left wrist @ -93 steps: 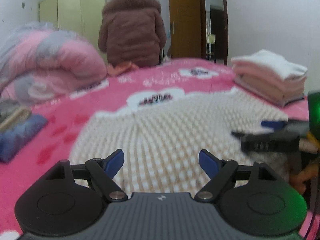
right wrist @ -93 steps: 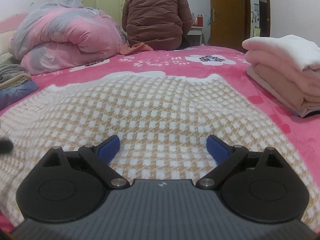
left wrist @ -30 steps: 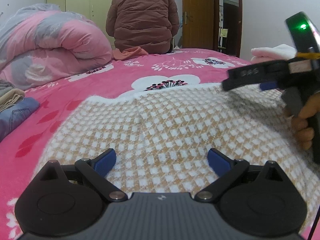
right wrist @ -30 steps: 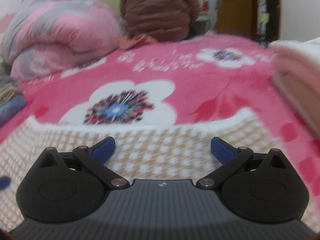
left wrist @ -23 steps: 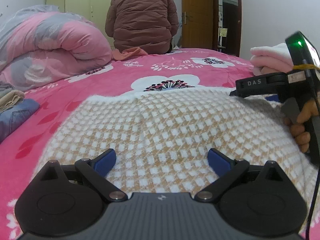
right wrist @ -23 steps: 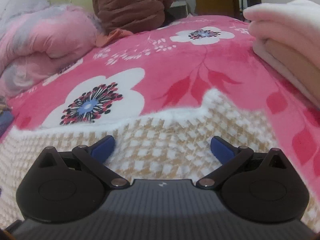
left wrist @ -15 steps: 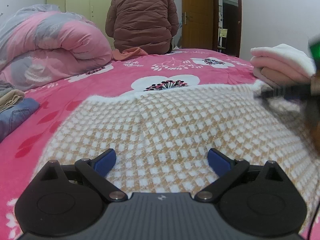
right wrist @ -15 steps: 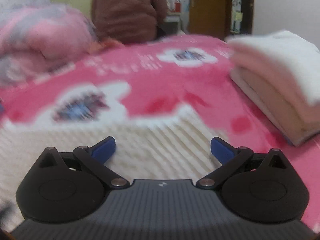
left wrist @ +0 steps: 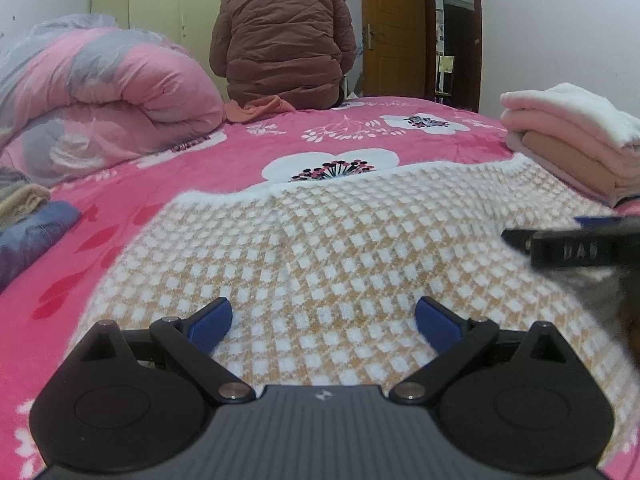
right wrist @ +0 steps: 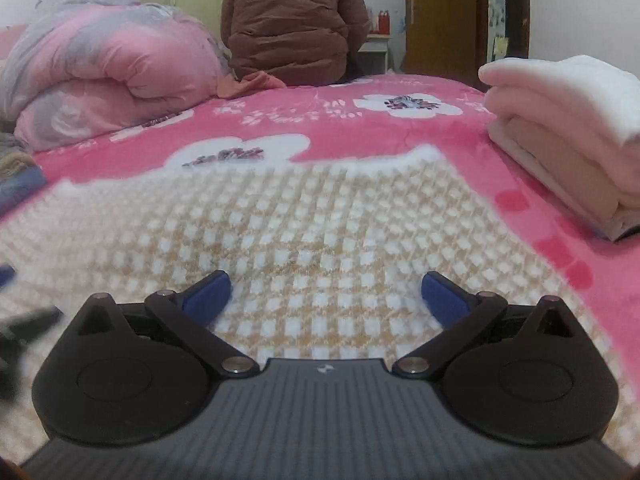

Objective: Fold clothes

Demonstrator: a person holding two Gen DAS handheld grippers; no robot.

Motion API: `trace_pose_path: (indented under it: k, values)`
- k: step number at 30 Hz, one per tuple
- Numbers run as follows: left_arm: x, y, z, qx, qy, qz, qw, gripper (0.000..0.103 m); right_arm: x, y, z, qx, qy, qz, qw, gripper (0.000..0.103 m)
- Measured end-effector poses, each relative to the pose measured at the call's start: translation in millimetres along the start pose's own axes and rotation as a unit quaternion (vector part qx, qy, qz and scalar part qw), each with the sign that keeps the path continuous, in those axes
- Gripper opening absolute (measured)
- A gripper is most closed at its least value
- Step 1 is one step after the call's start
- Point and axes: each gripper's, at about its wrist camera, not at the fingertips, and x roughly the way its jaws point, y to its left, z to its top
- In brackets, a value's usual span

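left gripper [left wrist: 323,316] spread wide, blue pads apart, nothing between them, low over the near part of the checked sweater [left wrist: 340,248]. right gripper [right wrist: 326,292] likewise spread wide and empty, low over the same garment; that view is slightly blurred. in the left wrist view the right gripper [left wrist: 576,242] shows side-on at the right edge, over the sweater's right part, whether it touches the cloth cannot be told. the sweater, tan-and-white check with a fuzzy white far edge, lies spread flat on the pink floral bedspread [left wrist: 240,160], a shallow crease running down its middle. its far right corner lies just beside a stack of folded pink and white clothes [left wrist: 572,136], seen also at the right of the right wrist view [right wrist: 568,120]. to the left, well apart from the sweater, folded denim and grey items [left wrist: 28,224] sit at the bed's edge. further back on the left, a rolled pink-and-grey quilt [left wrist: 100,100]. at the far side of the bed, a person in a brown padded coat [left wrist: 284,36] sits with back to the cameras, a salmon cloth [left wrist: 256,108] beside them. behind, a wooden door [left wrist: 390,28] and pale green wardrobe [left wrist: 152,4].
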Motion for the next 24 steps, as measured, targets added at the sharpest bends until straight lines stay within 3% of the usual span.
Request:
trace_pose_path:
  k: [4, 6, 9, 13, 16, 21, 24]
  values:
    - [-9.5, -6.7, 9.4, 0.013, 0.001, 0.023, 0.9997, 0.097, 2.1, 1.8, 4.9, -0.002, 0.003, -0.002, 1.0, 0.102]
    - [-18.4, -11.5, 16.8, 0.022, -0.012, 0.033, 0.9991, 0.091, 1.4, 2.7, 4.1, -0.002, 0.0, -0.003, 1.0, 0.102]
    - [-26.1, -22.4, 33.6, 0.038, -0.052, 0.033, 0.9973, 0.091, -0.3, 2.6, 1.2, 0.0, -0.004, -0.003, 1.0, 0.102]
    - [2.4, -41.3, 50.3, 0.061, -0.043, 0.05, 0.996, 0.092, -0.3, 0.3, -2.8, 0.005, -0.009, 0.001, 1.0, 0.102]
    - [37.5, -51.0, 35.2, 0.077, -0.023, 0.082, 0.9934, 0.096, 0.0, -1.0, -2.9, 0.008, -0.011, 0.004, 1.0, 0.102]
    - [38.4, -36.7, 42.7, 0.044, -0.003, 0.06, 0.9972, 0.096, 0.7, -1.6, -2.4, 0.009, -0.013, 0.005, 1.0, 0.102]
    - [31.3, -27.2, 56.1, 0.022, -0.014, 0.051, 0.9983, 0.092, 0.7, -3.2, -3.0, 0.013, -0.016, 0.009, 1.0, 0.102]
